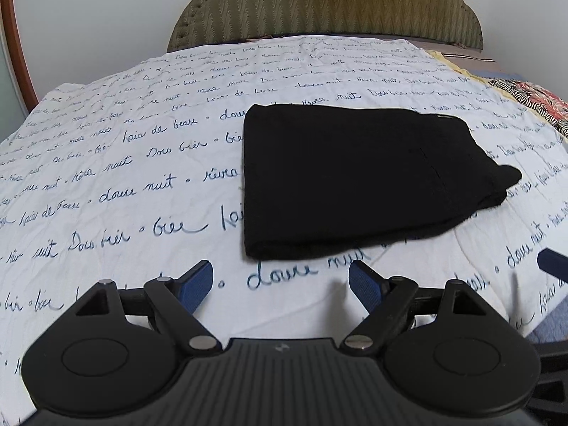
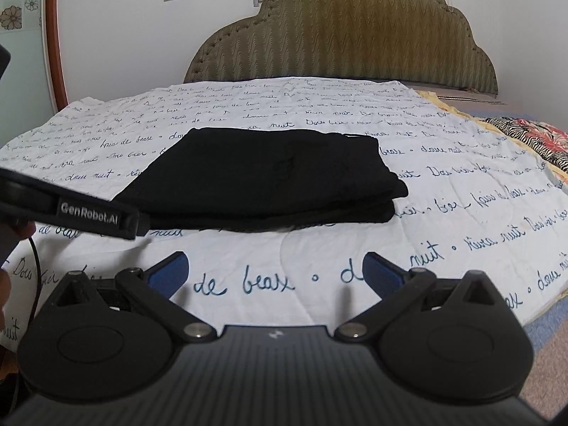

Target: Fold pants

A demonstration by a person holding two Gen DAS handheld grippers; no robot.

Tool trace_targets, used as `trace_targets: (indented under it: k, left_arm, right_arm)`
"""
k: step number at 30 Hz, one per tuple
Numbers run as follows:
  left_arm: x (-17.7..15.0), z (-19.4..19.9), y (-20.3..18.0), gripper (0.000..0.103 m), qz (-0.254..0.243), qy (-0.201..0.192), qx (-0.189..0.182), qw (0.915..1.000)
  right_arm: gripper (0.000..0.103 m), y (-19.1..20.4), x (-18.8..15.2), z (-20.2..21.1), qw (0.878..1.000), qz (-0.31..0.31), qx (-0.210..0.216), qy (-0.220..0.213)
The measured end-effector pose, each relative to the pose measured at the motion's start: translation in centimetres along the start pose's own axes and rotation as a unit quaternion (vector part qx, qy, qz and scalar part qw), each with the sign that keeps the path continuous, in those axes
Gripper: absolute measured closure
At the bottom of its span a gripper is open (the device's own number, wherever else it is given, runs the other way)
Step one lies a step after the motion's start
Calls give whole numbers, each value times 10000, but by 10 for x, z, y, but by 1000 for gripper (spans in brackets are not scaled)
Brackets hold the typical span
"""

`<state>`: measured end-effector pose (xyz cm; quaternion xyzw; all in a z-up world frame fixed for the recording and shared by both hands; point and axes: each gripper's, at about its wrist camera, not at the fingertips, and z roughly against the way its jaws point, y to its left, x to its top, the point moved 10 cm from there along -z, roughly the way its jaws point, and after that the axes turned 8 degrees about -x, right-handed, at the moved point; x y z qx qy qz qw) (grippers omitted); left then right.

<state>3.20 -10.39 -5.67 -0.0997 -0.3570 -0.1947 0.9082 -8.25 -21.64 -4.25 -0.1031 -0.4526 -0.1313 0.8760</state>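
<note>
Both pairs of jaws stand wide with nothing between them. We see the left gripper [image 1: 280, 277] at the bottom of its own view, its blue pads spread over bare printed cloth, and the right gripper [image 2: 275, 269] likewise in its view.

Folded into a thick black rectangle, the pants [image 1: 348, 181] lie flat on the sheet [image 1: 106, 163], centre to right of centre in the left wrist view and just beyond the pads, not touching them. In the right wrist view the pants [image 2: 269, 177] sit at the middle of the frame, stacked in at least two layers along the near edge. We cannot make out seams or pockets well in the black cloth; a faint stitched line and a small pale tag at the far right corner are all that show.

A black strap [image 2: 71, 206] printed with white lettering crosses the left of the right wrist view and hides the near left corner of the pants. A dark blue tip [image 1: 552, 261] cuts in at the right edge of the left wrist view; we cannot tell what it belongs to.

Behind the sheet rises a padded headboard [image 2: 340, 35], its top cut off in both frames. A patterned cloth [image 2: 532, 135] lies at the right edge, partly out of frame.
</note>
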Motion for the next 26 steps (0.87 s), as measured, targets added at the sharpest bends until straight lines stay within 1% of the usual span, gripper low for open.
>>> trace_targets:
  k: [7,19,26]
  left_arm:
    - [-8,6,2,19,34,21,7,10000]
    - [-10,4,0,19,5,70,-9,10000]
    - [-8,4,-2,19,-149,-58,65,9999]
  right_arm:
    - [0,-3,2,4,9999,-35,-149,-38]
    - [0,-7,4,3,9998,-52,-169,-39]
    - [0,-6,2,0,9998,-44,-168,-2]
